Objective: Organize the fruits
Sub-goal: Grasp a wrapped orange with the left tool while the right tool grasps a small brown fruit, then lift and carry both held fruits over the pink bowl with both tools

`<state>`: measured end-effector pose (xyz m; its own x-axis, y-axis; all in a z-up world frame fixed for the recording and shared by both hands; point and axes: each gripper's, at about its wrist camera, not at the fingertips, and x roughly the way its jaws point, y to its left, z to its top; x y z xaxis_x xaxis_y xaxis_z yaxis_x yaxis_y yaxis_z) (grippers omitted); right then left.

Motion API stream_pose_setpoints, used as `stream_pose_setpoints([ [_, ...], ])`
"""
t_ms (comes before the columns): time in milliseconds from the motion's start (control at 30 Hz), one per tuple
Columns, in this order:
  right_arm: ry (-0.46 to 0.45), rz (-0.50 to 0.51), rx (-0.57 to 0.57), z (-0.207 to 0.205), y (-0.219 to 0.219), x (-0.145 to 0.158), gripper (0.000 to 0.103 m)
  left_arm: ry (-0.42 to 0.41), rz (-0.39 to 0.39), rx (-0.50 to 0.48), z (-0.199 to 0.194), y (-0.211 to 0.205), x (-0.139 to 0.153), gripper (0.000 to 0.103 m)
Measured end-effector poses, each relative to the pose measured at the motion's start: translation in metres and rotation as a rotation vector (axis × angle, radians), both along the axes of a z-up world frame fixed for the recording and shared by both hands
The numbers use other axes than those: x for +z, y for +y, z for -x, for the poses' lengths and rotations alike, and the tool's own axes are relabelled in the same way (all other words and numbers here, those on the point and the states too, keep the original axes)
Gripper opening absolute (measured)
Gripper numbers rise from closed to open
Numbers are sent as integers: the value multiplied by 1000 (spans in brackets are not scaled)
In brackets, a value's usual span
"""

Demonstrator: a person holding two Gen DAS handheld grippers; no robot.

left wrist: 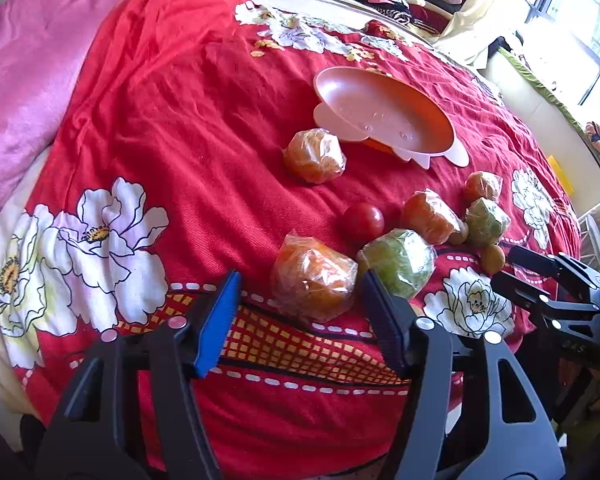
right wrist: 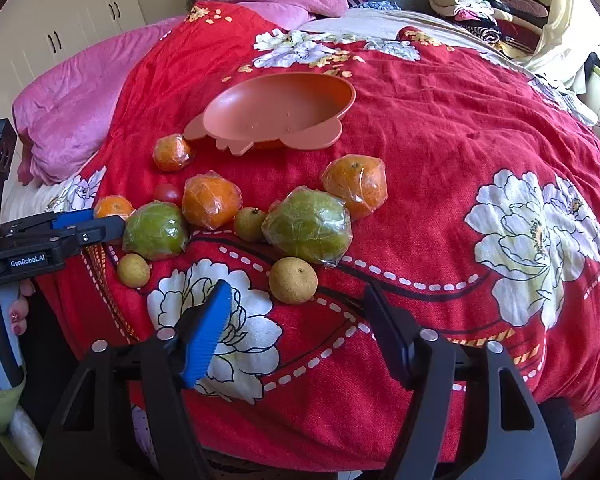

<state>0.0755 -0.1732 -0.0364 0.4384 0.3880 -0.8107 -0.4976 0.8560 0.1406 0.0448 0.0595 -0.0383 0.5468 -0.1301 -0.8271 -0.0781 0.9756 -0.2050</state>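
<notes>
Plastic-wrapped round fruits (right wrist: 308,227) on crinkled bedspread (right wrist: 440,128)

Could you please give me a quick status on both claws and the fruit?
Left claw open, at a wrapped orange. Right claw open, near a small yellow-brown fruit. Pink dish empty. Nothing in the way.
</notes>
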Motion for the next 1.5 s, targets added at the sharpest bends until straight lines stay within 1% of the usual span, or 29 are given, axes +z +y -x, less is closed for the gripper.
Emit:
stream_pose_setpoints([
  [100,3,-5,6,-3,2,-2,44,-1,16,-8,-1,3,-1,51],
  [133,4,-7,9,-4,2,-3,41,-4,22,-13,-1,4,-1,48],
  [200,14,-12,19,-7,4,-4,31,-3,30,-22,-1,5,-2,47],
  [267,27,-15,26,-8,4,-6,27,-4,35,-30,-2,6,-2,47],
  [467,22,-7,33,-11,7,-10,25,-9,24,-60,-13,4,-5,47],
  [633,20,-15,41,-10,6,-9,25,-2,46,-71,-19,7,-10,45],
  [700,23,-23,43,-9,5,-7,25,-2,55,-73,-20,8,-10,43],
  [767,26,-33,47,-7,4,-4,25,-4,69,-75,-20,10,-10,40],
  [867,25,-54,61,-3,5,4,25,-8,99,-72,-19,15,-5,36],
  [1067,-17,-85,69,-8,4,25,25,-28,119,-74,-15,17,9,35],
  [1333,-58,-101,54,-30,0,39,25,-55,114,-73,-23,19,26,35],
  [1500,-73,-100,63,-41,3,42,25,-68,111,-69,-38,20,34,35],
])
